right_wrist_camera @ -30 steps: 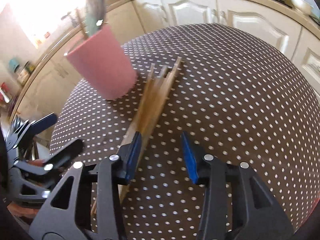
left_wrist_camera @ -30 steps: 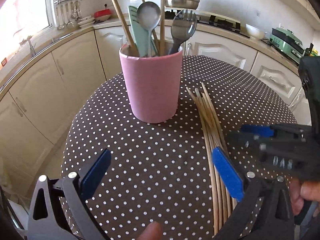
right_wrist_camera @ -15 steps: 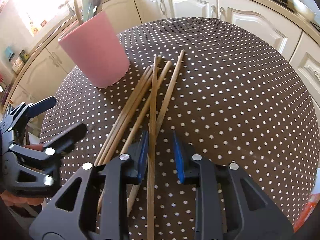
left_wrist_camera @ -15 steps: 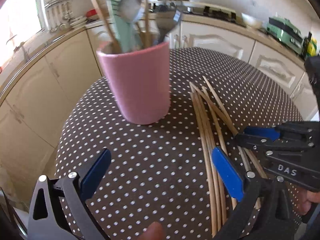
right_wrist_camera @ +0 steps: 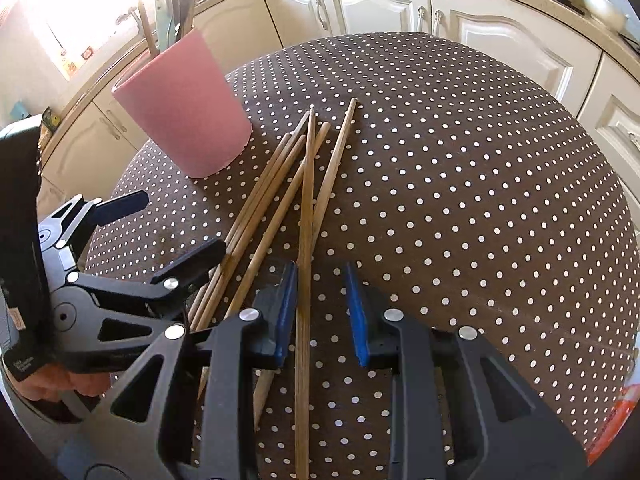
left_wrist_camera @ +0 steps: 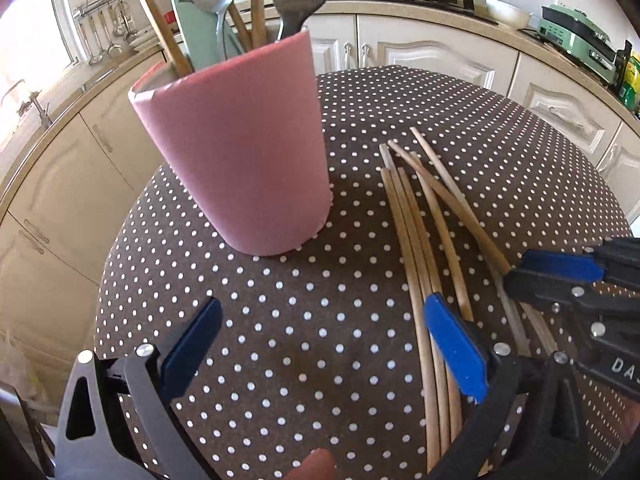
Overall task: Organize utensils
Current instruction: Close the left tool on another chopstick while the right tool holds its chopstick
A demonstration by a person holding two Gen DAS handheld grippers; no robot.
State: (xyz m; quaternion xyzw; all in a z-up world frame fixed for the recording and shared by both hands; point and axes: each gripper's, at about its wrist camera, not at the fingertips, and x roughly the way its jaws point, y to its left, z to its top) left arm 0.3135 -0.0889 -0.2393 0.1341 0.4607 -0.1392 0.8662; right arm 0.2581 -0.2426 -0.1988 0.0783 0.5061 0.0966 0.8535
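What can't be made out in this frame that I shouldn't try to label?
- Right wrist view: whether the right claw touches the chopstick between its open fingers; no contact is discernible.
- Left wrist view: near ends of the chopsticks, covered by the left claw finger and cut by the bottom edge.
- Both views: lower parts of the utensils, hidden inside the pink cup.
- Right wrist view: utensil tops, washed out by window glare.

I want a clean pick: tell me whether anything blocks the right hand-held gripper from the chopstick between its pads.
Nothing visible blocks it. The right hand-held gripper is open, straddling one chopstick, which crosses the other chopsticks on the polka-dot table. The left hand-held gripper sits off to the side.
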